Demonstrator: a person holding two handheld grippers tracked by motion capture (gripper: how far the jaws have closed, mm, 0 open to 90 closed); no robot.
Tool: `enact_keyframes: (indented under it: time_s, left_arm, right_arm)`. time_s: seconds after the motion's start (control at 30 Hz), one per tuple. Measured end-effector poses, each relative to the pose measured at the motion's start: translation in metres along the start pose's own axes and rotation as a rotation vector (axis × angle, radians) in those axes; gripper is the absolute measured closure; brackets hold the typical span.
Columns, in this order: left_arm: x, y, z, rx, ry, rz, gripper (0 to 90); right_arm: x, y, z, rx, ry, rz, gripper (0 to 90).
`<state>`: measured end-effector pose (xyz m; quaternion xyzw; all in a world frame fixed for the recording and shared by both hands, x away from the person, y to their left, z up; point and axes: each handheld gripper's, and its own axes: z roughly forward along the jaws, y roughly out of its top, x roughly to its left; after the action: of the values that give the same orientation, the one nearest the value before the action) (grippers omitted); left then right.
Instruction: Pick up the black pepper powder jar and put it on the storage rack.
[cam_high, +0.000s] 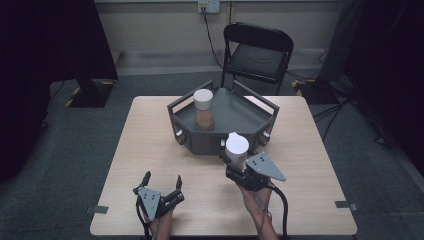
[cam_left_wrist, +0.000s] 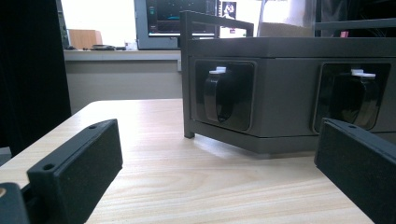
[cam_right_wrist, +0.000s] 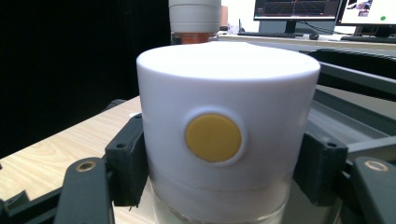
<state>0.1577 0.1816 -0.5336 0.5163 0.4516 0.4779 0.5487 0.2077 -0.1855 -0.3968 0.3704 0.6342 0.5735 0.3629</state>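
My right gripper (cam_high: 235, 161) is shut on a jar with a white lid (cam_high: 236, 147), held just in front of the grey tray (cam_high: 231, 116). In the right gripper view the white lid (cam_right_wrist: 227, 126) with a yellow dot fills the space between both jaws, with clear glass below it. A second jar (cam_high: 204, 109), white-lidded with brown contents, stands upright inside the tray at its left; its lid (cam_right_wrist: 194, 15) rises behind the held jar. My left gripper (cam_high: 162, 181) rests low near the table's front left, open with nothing between its jaws; it faces the tray wall (cam_left_wrist: 285, 88).
The wooden table (cam_high: 150, 150) has bare room left and right of the tray. Black knobs (cam_left_wrist: 217, 95) sit in recesses on the tray's front wall. A black folding chair (cam_high: 257, 55) stands behind the table. Tape marks (cam_high: 347, 204) lie at the front corners.
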Motion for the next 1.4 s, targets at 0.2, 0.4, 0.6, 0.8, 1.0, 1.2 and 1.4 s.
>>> enact_keyframes:
  time_s: [0.2, 0.4, 0.6, 0.8, 1.0, 1.2, 1.4]
  left_arm:
    - [0.0, 0.0, 0.0, 0.0, 0.0, 0.0, 0.1]
    - [0.0, 0.0, 0.0, 0.0, -0.001, 0.0, 0.1]
    - [0.0, 0.0, 0.0, 0.0, -0.003, 0.0, 0.1]
    - [0.001, 0.0, 0.0, 0.0, -0.004, 0.0, 0.1]
    - [0.0, 0.0, 0.0, 0.0, -0.003, 0.0, 0.1]
    - [0.0, 0.0, 0.0, 0.0, -0.003, -0.001, 0.1]
    - [-0.001, 0.0, 0.0, 0.0, 0.004, 0.0, 0.2]
  right_arm:
    - [-0.006, 0.009, 0.007, -0.011, -0.013, 0.007, 29.6]
    - [-0.014, 0.02, 0.012, -0.01, -0.009, 0.001, 29.6]
    - [-0.018, 0.029, 0.017, -0.021, -0.021, -0.019, 29.6]
    - [-0.022, 0.039, 0.028, -0.029, -0.017, -0.03, 29.6]
    - [-0.019, 0.047, 0.041, -0.041, -0.032, -0.051, 29.7]
    - [-0.019, 0.051, 0.054, -0.035, -0.038, -0.042, 29.6]
    - [-0.019, 0.054, 0.067, -0.03, -0.052, -0.034, 29.7]
